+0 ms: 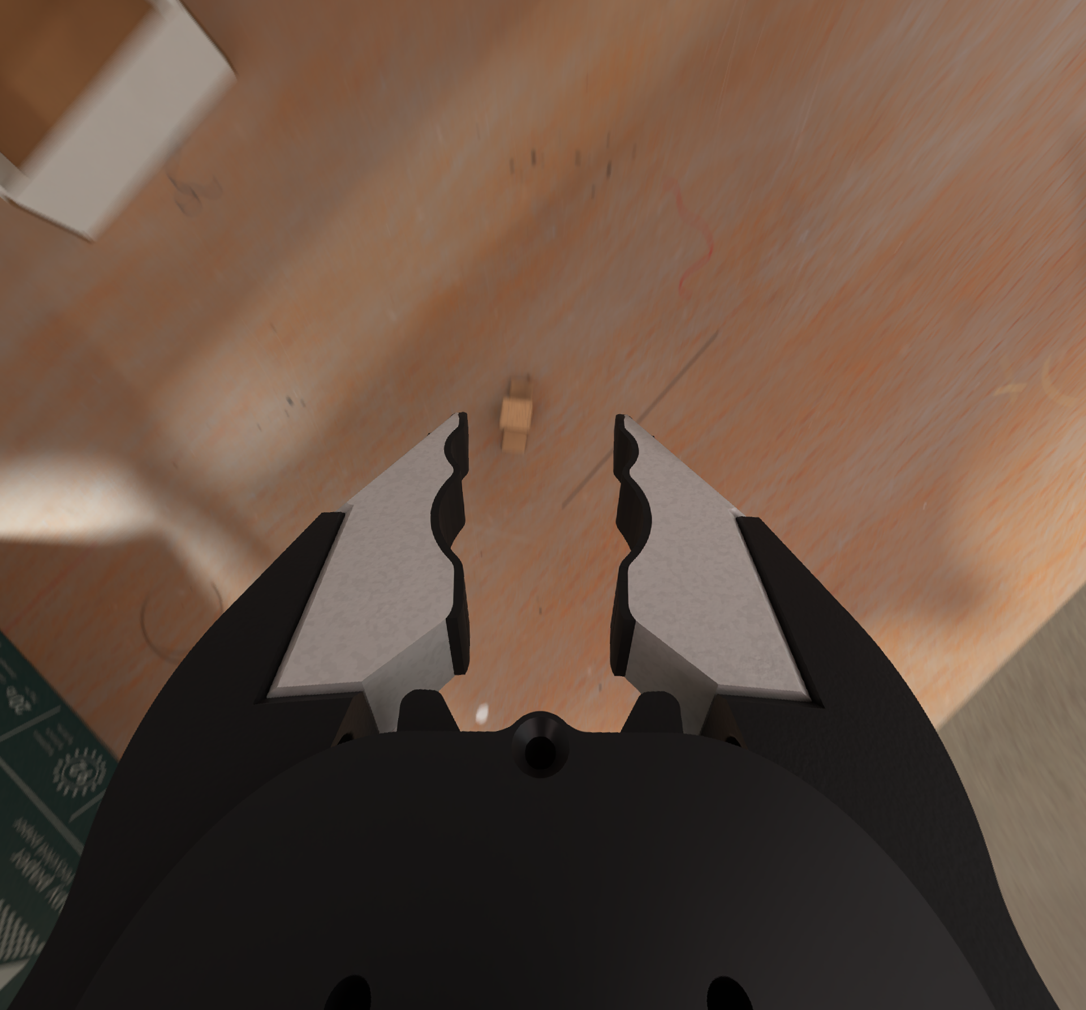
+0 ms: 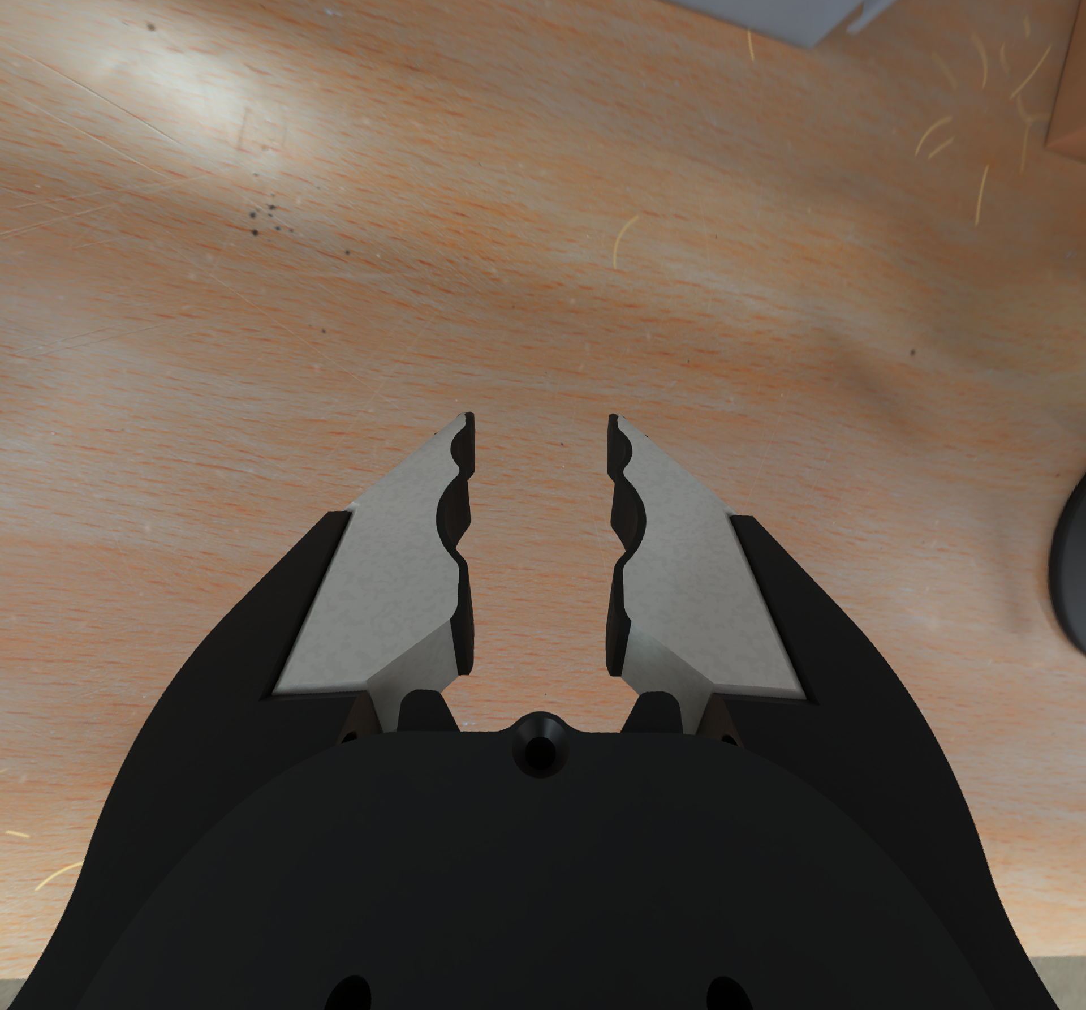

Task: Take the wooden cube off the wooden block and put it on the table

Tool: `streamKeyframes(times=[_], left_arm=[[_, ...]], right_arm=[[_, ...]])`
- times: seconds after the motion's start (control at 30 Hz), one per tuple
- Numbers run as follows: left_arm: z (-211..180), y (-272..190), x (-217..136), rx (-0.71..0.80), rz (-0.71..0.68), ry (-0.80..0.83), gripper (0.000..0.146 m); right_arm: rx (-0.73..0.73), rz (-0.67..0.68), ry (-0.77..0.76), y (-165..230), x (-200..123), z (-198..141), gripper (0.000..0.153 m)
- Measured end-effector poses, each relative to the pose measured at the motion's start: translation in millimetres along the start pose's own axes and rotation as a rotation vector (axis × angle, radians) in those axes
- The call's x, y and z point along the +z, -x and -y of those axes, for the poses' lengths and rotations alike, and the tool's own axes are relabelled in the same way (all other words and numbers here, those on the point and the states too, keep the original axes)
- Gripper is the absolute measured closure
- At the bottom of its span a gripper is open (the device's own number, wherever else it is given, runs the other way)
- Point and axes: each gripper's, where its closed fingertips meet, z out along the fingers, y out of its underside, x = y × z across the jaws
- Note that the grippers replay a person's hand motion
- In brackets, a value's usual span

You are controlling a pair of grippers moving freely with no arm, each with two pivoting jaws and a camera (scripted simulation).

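The wooden cube [image 1: 517, 413] is seen far below the left gripper [image 1: 540, 420], resting across a narrower wooden block [image 1: 515, 441] on the scuffed, grained table [image 1: 764, 217]. It is judged light, rigid and fairly grippy, best pinched across two flat opposite sides. Both sets of jaws are parted and empty. Under the right gripper [image 2: 540, 420] only bare table is shown.
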Motion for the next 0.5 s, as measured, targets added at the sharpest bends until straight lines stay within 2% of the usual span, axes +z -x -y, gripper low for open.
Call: streamKeyframes(times=[0.07, 0.23, 0.33, 0.5], left_arm=[[-14, 1, 21, 0.007, -0.026, 0.158, 0.098], [-36, -7, 71, 0.083, -0.167, 0.409, 0.107], [-45, -6, 94, 0.130, -0.202, 0.493, 0.108], [-62, 5, 115, 0.138, -0.144, 0.634, 0.097]], right_arm=[[-0.033, -0.009, -0.022, 6, -6, 4, 0.107], [-0.083, -0.040, -0.003, 9, -10, 2, 0.111], [-0.077, -0.042, 0.008, 6, -10, -1, 0.117], [-0.055, -0.048, 0.008, -2, -11, -5, 0.125]])
